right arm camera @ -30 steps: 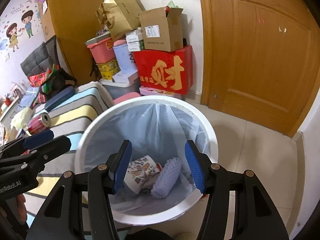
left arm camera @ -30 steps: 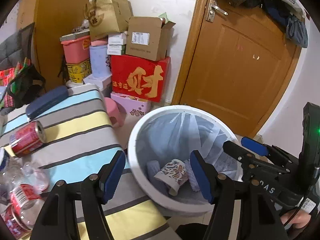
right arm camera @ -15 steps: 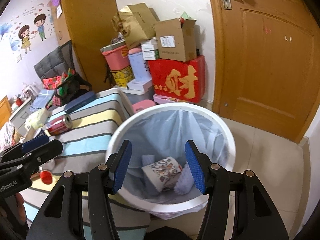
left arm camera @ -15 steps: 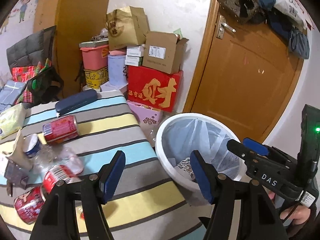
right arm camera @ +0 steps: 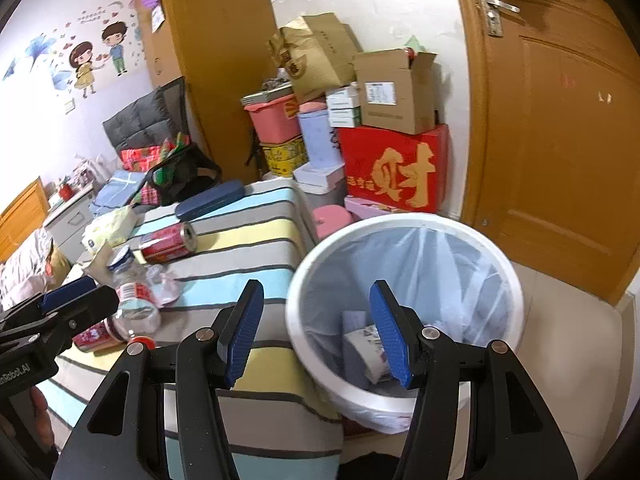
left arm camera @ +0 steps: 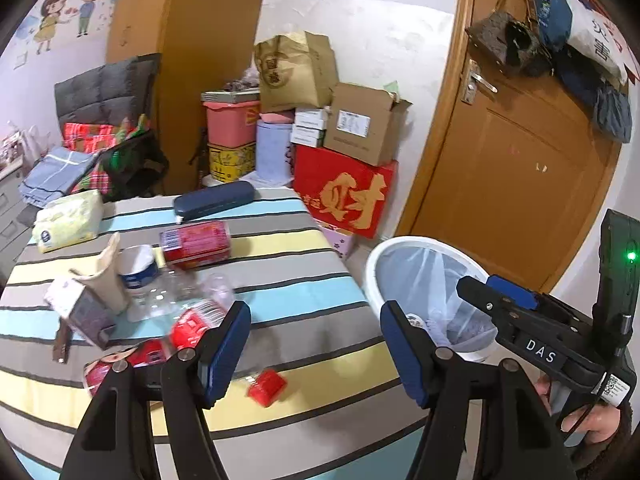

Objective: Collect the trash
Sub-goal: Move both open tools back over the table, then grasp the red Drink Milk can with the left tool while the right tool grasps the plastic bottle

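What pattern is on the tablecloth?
Grey, yellow, light-blue and white stripes on the tablecloth, clearest in the left wrist view.

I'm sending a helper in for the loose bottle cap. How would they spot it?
Start at the striped table beside the white bin. On its yellow stripe near the front edge, just ahead of the left tongs, lies a small red cap. Unlike the red cans and bottles, it is tiny and lies alone.
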The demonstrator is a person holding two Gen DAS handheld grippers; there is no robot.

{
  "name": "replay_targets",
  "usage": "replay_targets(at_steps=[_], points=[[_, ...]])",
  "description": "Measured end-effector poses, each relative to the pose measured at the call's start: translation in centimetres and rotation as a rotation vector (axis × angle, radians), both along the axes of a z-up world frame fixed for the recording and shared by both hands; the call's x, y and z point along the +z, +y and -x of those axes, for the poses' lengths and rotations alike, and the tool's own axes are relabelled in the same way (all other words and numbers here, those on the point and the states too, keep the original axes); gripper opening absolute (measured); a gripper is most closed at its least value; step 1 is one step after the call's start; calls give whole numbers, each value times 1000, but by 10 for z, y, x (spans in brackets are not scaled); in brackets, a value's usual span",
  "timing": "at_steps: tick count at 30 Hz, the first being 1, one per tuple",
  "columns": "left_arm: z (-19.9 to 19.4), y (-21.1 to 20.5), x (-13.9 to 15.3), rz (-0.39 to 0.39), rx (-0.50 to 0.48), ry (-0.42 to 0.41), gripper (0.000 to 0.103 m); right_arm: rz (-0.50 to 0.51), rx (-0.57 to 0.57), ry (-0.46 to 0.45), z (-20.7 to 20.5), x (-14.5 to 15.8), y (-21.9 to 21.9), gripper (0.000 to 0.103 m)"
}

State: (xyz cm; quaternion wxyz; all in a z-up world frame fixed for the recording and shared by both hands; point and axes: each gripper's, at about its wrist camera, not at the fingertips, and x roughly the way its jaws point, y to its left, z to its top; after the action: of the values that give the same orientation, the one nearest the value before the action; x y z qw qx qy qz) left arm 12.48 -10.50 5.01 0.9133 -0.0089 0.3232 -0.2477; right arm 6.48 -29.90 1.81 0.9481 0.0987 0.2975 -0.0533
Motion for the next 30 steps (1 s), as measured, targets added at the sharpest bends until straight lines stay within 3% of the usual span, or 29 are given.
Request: replay_targets(at_steps=[13,21,25,30], points=[[6,77,-6,-4,122,-10,67,10,107,2,-12,-3,42,57],[-2,125,-20,1,213,32,67,6,183,22,-26,-9,67,57],[-9,143,-31,-3,216,55,68,16,237,32,-35,-10,82,57],[-25,147,-45,-38,150,93,68,3,308,51,-47,-13,99,57]])
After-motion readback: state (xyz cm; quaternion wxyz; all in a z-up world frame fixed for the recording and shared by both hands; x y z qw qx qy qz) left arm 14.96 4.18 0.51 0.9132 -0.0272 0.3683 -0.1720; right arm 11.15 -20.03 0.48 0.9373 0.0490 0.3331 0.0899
